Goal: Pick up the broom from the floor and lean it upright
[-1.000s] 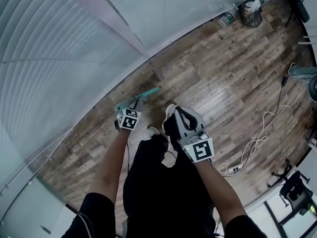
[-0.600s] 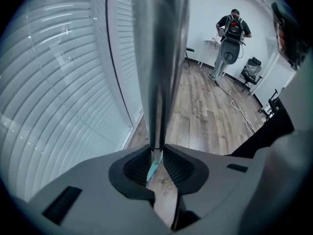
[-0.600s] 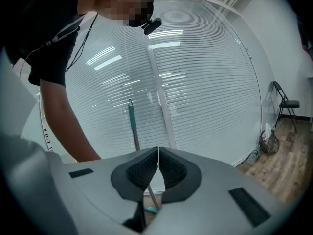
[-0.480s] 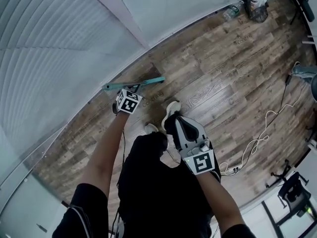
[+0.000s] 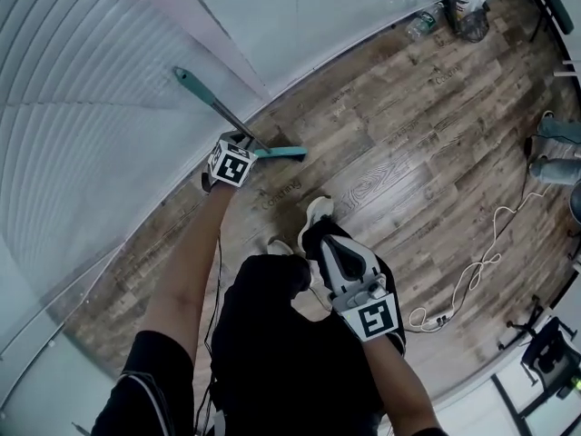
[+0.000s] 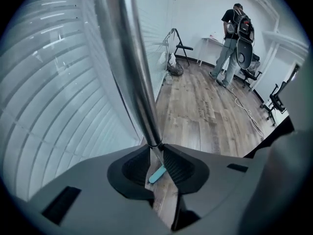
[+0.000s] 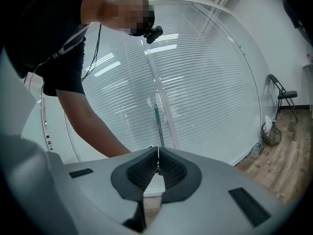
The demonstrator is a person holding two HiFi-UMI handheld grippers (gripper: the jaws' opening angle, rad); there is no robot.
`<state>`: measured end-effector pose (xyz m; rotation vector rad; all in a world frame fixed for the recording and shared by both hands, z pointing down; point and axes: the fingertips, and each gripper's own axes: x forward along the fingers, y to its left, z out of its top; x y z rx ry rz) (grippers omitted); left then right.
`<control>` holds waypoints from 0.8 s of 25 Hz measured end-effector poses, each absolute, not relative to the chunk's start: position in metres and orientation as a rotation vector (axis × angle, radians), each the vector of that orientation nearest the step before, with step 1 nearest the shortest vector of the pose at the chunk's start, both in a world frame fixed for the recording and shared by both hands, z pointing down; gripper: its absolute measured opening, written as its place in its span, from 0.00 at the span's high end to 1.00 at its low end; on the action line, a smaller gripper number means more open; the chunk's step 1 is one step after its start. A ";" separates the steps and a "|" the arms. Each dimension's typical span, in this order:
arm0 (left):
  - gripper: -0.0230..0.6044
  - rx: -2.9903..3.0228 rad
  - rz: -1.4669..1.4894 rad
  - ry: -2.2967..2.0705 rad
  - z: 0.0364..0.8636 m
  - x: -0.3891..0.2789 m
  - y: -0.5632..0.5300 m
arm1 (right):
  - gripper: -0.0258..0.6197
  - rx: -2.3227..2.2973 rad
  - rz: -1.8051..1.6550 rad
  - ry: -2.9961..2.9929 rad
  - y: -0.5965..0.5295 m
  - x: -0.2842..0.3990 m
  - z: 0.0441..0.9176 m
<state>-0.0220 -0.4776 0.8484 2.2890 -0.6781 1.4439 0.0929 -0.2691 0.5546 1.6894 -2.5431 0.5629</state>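
The broom's metal handle (image 5: 227,114) rises from its teal head (image 5: 283,153) on the wood floor to a teal grip (image 5: 186,77) by the blinds. My left gripper (image 5: 245,145) is shut on the handle just above the head. In the left gripper view the handle (image 6: 132,58) runs up out of the closed jaws, and the teal head (image 6: 157,173) shows below them. My right gripper (image 5: 320,232) hangs by the person's legs, shut and empty. In the right gripper view its tips (image 7: 157,153) meet, with the broom (image 7: 157,121) upright further off.
A glass wall with white blinds (image 5: 82,125) runs along the floor's edge. Bottles and a wire basket (image 5: 458,12) sit by the far wall, and a white cable (image 5: 472,271) lies on the floor. A folding chair (image 6: 182,47) and a standing person (image 6: 234,38) are further back.
The broom's handle has swung up from almost flat on the floor to steep against the blinds. My left gripper has moved toward the wall with it. The right gripper has barely shifted.
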 end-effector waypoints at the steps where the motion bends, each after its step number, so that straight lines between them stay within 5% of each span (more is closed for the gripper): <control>1: 0.82 2.286 1.437 -0.692 0.851 -0.020 -0.480 | 0.93 1.680 0.560 -2.551 -0.265 0.095 0.556; 15: 0.81 2.267 1.471 -0.758 0.847 -0.009 -0.485 | 0.93 1.723 0.577 -2.541 -0.248 0.127 0.561; 20: 0.71 2.246 1.443 -0.668 0.833 -0.011 -0.452 | 0.93 1.725 0.648 -2.533 -0.229 0.124 0.547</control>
